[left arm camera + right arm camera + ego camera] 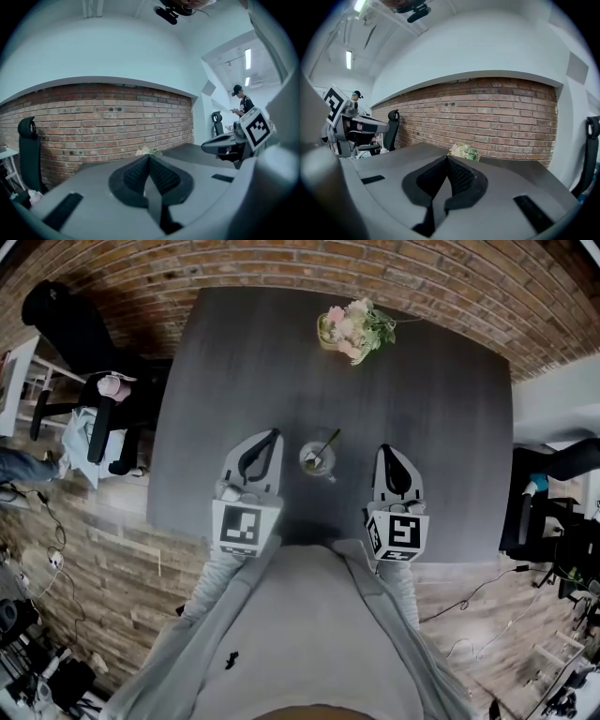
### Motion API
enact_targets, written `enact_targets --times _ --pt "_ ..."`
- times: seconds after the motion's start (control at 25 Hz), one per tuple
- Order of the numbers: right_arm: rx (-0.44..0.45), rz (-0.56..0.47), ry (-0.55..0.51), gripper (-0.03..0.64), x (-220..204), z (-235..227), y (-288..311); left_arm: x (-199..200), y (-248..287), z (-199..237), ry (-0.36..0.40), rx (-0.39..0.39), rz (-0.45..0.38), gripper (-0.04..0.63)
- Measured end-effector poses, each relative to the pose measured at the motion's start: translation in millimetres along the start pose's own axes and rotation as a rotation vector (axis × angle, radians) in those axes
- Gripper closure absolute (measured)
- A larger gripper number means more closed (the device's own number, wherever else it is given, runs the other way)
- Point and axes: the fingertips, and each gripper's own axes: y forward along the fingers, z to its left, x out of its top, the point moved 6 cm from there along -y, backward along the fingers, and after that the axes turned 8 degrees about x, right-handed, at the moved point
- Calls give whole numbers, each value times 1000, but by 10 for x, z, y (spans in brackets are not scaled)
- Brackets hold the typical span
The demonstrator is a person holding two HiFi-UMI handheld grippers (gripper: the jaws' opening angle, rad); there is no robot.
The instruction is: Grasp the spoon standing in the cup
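Note:
A small glass cup (316, 461) stands on the dark table (431, 409) with a metal spoon (326, 446) leaning in it, handle tilted to the far right. My left gripper (275, 434) rests just left of the cup, jaws shut with nothing between them. To the cup's right sits my right gripper (385, 450), also shut and empty. Neither touches the cup. In the left gripper view the shut jaws (149, 157) meet at a point; the right gripper view shows its jaws (447, 158) closed the same way. The cup is hidden in both gripper views.
A bunch of pale pink flowers (353, 329) lies at the table's far edge, also seen as flowers (464, 151). Black office chairs (70, 338) stand left of the table and a brick wall (103, 122) runs behind it. A person (241, 104) stands far off.

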Motion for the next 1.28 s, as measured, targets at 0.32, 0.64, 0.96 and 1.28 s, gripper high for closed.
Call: enact_targets --times 0.32,0.64,0.96,1.28 --pt "-23 13 -5 600 8 10 -35 22 68 0 -5 -36 -12 577" --pt "-54 19 22 600 -54 -17 -126 12 80 -81 -13 -80 -16 575" --pt "-70 28 45 600 -135 -4 -201 -45 106 -121 -54 -147 -11 575" --pt "-107 44 61 600 -206 -62 -328 -157 223 -250 -70 -250 42 440"
